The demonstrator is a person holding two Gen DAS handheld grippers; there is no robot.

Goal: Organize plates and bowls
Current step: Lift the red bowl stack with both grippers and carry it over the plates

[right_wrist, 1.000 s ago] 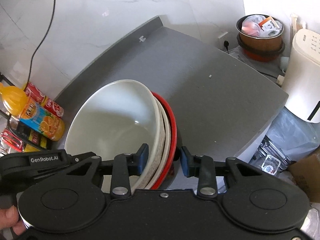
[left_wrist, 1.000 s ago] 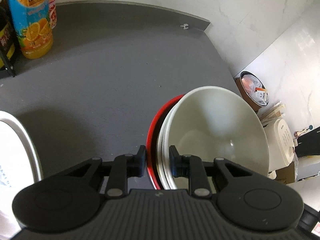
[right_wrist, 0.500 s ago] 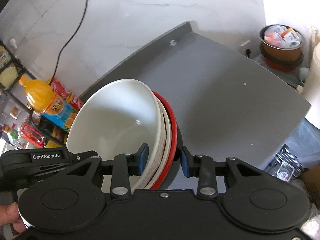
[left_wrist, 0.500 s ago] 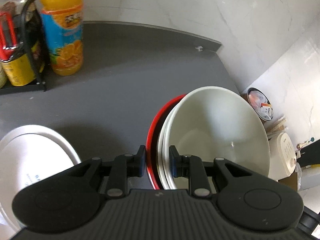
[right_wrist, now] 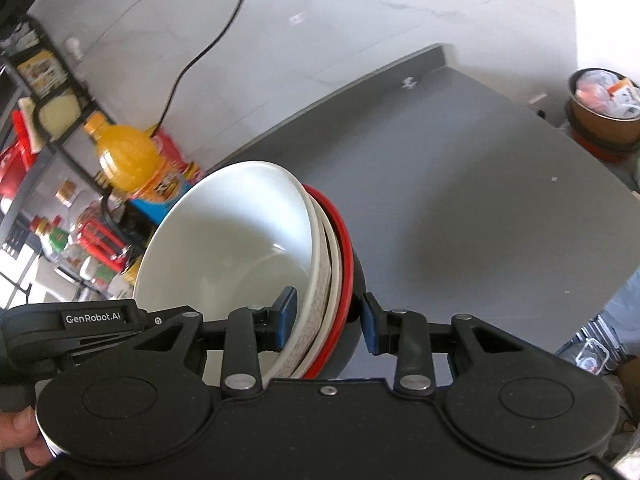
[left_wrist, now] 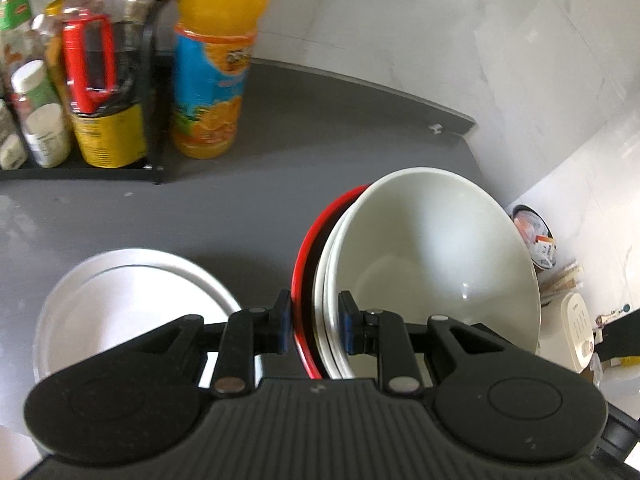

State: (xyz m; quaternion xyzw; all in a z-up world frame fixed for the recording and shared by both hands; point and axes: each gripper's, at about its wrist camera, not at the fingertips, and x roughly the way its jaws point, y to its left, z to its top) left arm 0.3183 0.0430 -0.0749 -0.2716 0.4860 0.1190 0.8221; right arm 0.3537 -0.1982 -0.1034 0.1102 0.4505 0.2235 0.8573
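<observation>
Two grippers clamp one nested stack of bowls from opposite sides of its rim, above a gray countertop (left_wrist: 320,128).

From the left wrist camera, at about 10 o'clock, a black wire rack (left_wrist: 152,80) holds jars and a yellow can; just right of it, near 11 o'clock, an orange juice bottle (left_wrist: 212,60) stands upright on the counter. At 8 o'clock a white plate (left_wrist: 120,300) lies flat on the counter, partly hidden by the tool body. The left gripper (left_wrist: 314,322) sits low at centre, its blue-padded jaws narrowly apart and pressed onto the stacked rims: the left pad lies against the red-rimmed bowl (left_wrist: 306,264), the right pad inside the white bowl (left_wrist: 440,256). The stack spreads toward 3 o'clock. At the far right, past the counter edge, a bin (left_wrist: 536,236) and a white appliance (left_wrist: 576,332) stand below.

From the right wrist camera, the rack and juice bottle (right_wrist: 128,156) lie at 9 to 10 o'clock, with a black cable (right_wrist: 208,44) running up the marble wall. The person's fingertips (right_wrist: 24,436) show at 8 o'clock. The white bowl (right_wrist: 232,240) fills the centre left. The right gripper (right_wrist: 329,320) straddles the rims: its left pad lies inside the white bowl, while its right pad stands slightly off the red-rimmed bowl's (right_wrist: 346,256) dark outer wall. Whether that side touches, I cannot tell.
</observation>
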